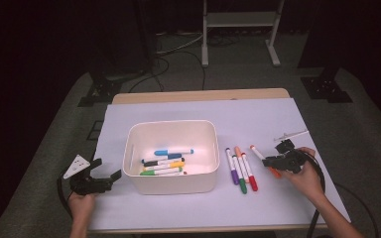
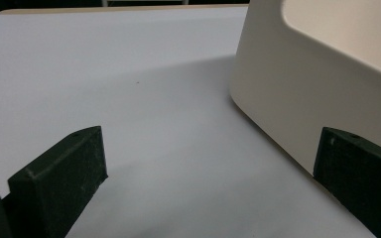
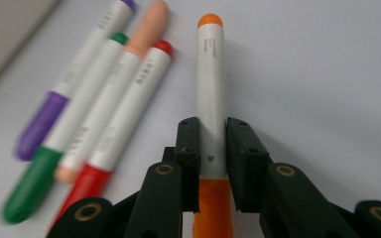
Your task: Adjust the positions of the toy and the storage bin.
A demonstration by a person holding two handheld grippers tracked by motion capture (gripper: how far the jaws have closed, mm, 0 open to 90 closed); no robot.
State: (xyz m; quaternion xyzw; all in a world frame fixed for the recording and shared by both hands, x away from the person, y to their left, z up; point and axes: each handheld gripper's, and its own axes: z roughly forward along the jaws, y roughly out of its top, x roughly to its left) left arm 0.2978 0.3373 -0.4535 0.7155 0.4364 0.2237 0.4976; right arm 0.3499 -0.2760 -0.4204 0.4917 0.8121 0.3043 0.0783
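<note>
Room's pretty dark around the edges, only the white table cover [image 1: 258, 119] is lit from above. Soft shadow beside the bin [image 2: 297, 99]. The markers [image 3: 89, 114] on the left of the right gripper view are blurry.

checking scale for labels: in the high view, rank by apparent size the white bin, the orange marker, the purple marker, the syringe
1. white bin
2. orange marker and purple marker: look alike; the right gripper covers part of the orange one
3. syringe: thinnest, and lies farther away, so unsure
</note>
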